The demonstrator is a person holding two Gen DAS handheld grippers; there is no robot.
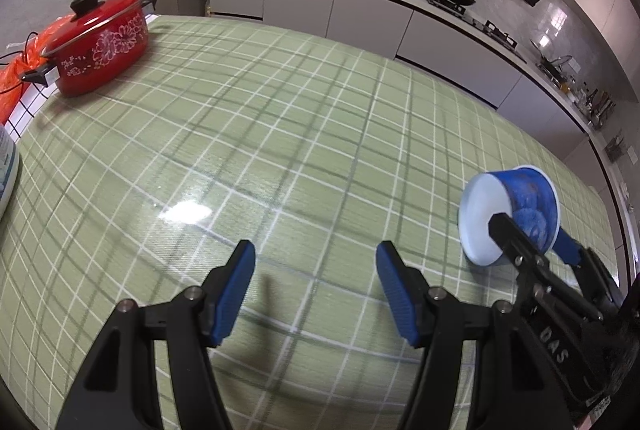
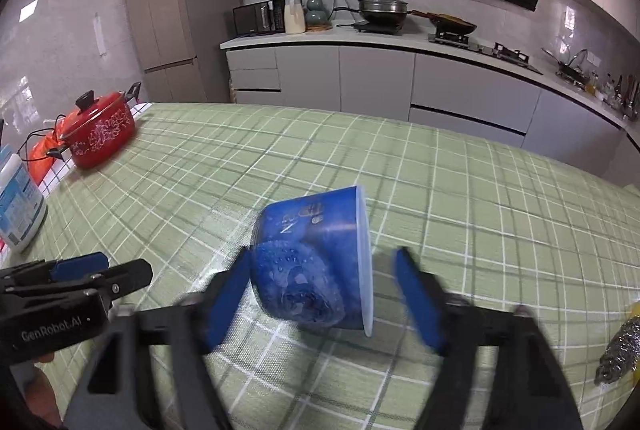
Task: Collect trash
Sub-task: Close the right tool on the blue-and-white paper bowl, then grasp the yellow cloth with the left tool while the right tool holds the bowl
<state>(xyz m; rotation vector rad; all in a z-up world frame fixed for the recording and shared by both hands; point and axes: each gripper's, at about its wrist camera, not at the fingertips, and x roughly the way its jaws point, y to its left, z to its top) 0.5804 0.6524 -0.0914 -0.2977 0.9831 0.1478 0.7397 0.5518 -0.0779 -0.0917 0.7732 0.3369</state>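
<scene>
Trash here is the blue paper cup (image 2: 316, 262), tipped on its side on the green checked tablecloth (image 2: 480, 190), base toward the left and open white rim toward the right in the right wrist view. The right gripper (image 2: 324, 294) straddles it with its jaws wide apart: the left pad sits at or just touching the cup's base end, while the right pad stands clear of the rim with a gap showing. The picture is smeared, so whether there is real contact I cannot tell.

Closing along the cup's length, base to rim, seems a poor line, since the rim edge is thin and the cup could squirt out or fold. A better grip would probably take the cup across its round wall near the middle, closing gently enough not to crush the paper, then lifting straight up.

The left gripper (image 1: 316, 290) hovers over bare cloth to the left of the cup, jaws apart and holding nothing.

A crumpled silver and yellow wrapper (image 2: 624, 346) lies near the right edge, likely further trash. The red pot (image 1: 100, 46) at the far left corner is well apart.
</scene>
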